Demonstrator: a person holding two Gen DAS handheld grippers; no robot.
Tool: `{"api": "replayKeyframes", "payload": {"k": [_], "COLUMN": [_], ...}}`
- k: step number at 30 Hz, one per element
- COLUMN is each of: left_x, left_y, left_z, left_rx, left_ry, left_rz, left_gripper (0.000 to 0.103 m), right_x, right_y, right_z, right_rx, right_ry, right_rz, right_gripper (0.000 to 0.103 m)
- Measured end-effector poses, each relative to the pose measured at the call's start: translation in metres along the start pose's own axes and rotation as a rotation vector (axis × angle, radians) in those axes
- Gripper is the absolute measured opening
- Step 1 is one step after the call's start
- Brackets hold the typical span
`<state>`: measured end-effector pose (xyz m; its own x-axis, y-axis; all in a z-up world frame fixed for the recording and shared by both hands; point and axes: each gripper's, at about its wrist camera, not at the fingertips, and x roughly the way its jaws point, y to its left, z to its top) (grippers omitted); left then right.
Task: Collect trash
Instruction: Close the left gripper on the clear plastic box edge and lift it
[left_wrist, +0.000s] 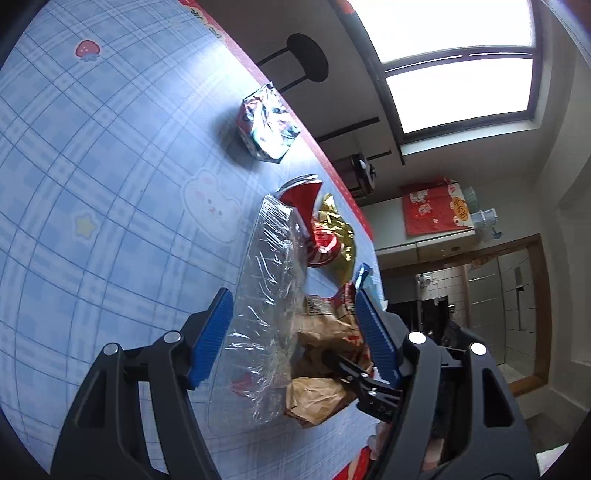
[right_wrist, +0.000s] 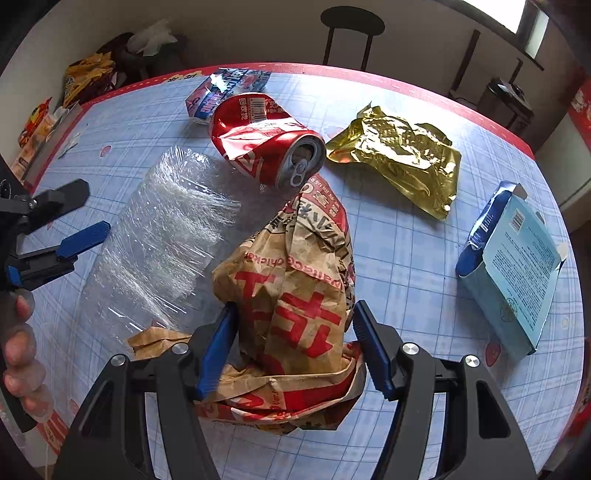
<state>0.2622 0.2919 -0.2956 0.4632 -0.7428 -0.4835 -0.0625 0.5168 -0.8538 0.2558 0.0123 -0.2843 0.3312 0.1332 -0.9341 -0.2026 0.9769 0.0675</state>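
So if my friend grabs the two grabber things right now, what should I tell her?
Left gripper: open, empty, fingers either side of the crumpled clear plastic bottle.
Right gripper: open around the crumpled brown paper bag with red print, not squeezed yet.
On the blue checked tablecloth: crushed red soda can, gold foil wrapper, light blue cardboard box, and a squashed blue-and-white carton at the far edge.
Done: nothing lifted yet.
Left: pick up all six pieces. No bin shows in either view.
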Motion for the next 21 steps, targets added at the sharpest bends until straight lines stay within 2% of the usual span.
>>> {"api": "replayKeyframes", "payload": {"k": [4, 9, 13, 17, 19, 21], "left_x": [0.001, 0.003, 0.013, 0.037, 0.047, 0.054], "left_y": [-0.017, -0.028, -0.036, -0.036, -0.041, -0.044], "left_z": [-0.006, -0.013, -0.018, -0.032, -0.040, -0.046], "left_rx": [0.025, -0.018, -0.054, -0.067, -0.038, -0.018], "left_ry": [0.026, 0.038, 0.064, 0.135, 0.153, 0.163], "left_rz": [0.003, -0.133, -0.212, -0.181, -0.151, -0.103], "left_gripper": [0.068, 0.067, 0.067, 0.067, 0.065, 0.053], "right_x": [-0.003, -0.007, -0.008, -0.011, -0.013, -0.013], "right_y": [-0.005, -0.016, -0.024, -0.027, -0.027, -0.029], "right_z": [-0.011, -0.021, -0.025, -0.028, -0.029, -0.030], "right_rx": [0.022, 0.051, 0.079, 0.091, 0.087, 0.091], "right_ry": [-0.005, -0.006, -0.009, -0.017, -0.021, -0.022], "right_rz": [0.010, 0.021, 0.030, 0.045, 0.040, 0.040], "right_gripper": [0.063, 0.063, 0.063, 0.063, 0.063, 0.063]}}
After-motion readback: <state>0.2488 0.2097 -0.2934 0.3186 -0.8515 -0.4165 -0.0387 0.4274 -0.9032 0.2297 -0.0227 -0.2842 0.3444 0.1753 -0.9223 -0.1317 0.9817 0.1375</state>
